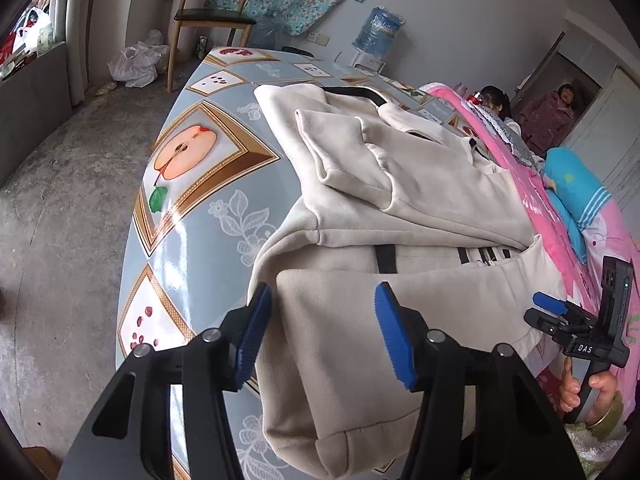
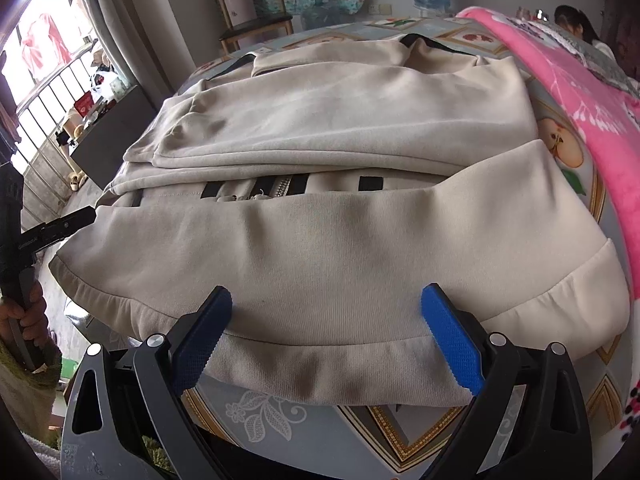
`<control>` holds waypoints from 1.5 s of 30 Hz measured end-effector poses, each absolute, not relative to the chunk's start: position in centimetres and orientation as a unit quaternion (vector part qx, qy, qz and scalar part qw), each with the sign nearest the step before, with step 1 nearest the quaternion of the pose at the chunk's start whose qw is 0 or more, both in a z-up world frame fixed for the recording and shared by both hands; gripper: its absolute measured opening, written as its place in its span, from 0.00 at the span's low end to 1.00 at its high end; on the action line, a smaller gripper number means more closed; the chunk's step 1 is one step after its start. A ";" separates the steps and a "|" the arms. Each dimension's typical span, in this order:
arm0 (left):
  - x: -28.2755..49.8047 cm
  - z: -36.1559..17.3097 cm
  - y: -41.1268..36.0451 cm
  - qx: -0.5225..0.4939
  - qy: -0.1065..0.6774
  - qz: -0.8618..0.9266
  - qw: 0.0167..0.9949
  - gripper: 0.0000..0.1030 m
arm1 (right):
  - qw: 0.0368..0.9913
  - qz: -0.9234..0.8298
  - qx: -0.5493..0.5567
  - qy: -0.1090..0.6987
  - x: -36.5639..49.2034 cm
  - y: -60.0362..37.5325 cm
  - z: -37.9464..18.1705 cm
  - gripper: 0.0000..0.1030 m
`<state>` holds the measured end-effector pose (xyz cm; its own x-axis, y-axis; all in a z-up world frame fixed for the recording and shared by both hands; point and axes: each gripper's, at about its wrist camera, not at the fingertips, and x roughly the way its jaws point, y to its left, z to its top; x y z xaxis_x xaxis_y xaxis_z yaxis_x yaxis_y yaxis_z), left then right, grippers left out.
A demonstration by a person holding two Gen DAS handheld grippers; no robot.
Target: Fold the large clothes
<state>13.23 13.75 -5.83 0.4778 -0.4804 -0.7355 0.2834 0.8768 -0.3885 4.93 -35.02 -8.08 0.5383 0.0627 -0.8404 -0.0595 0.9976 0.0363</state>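
- The left hand-held gripper (image 1: 322, 332) has its blue-padded jaws spread, empty, over the near hem of the cream fleece zip jacket (image 1: 400, 208).
- The right hand-held gripper (image 2: 326, 338) is likewise spread, empty.
- Ahead of both, the jacket lies part-folded on the grey fruit-patterned desk (image 1: 192, 216); a pink blanket (image 2: 580, 92) lies beyond-right.

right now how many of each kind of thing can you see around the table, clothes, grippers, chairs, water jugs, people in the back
cream jacket: 1
grippers: 2, left gripper and right gripper, both open
wooden chair: 1
water jug: 1
people at the back: 2, a seated girl and a woman in the doorway
total: 7
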 end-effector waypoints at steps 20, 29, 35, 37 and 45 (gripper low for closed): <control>12.8 -6.1 12.4 -0.093 0.512 -0.225 0.824 0.27 | 0.881 0.037 0.001 0.471 4.7 -35.1 -8.1 0.90; 12.6 -6.0 11.3 -0.050 0.501 -0.181 0.845 0.23 | 0.904 0.036 0.066 0.420 3.4 -40.9 -4.8 0.81; 12.5 -6.0 10.5 -0.024 0.495 -0.154 0.855 0.22 | 0.906 0.013 0.117 0.408 5.4 -48.5 -2.8 0.61; 12.3 -6.0 10.2 -0.015 0.492 -0.149 0.858 0.22 | 0.906 0.024 0.110 0.409 6.7 -49.5 -2.5 0.59; 12.2 -6.0 10.3 -0.020 0.490 -0.145 0.859 0.22 | 0.882 0.074 0.129 0.447 11.8 -51.0 -3.7 0.53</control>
<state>12.23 10.27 -5.98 0.4775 -0.2682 -0.8367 0.2289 0.9574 -0.1763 11.78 -51.04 -3.70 0.5887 0.2455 -0.7701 -0.0152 0.9560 0.2931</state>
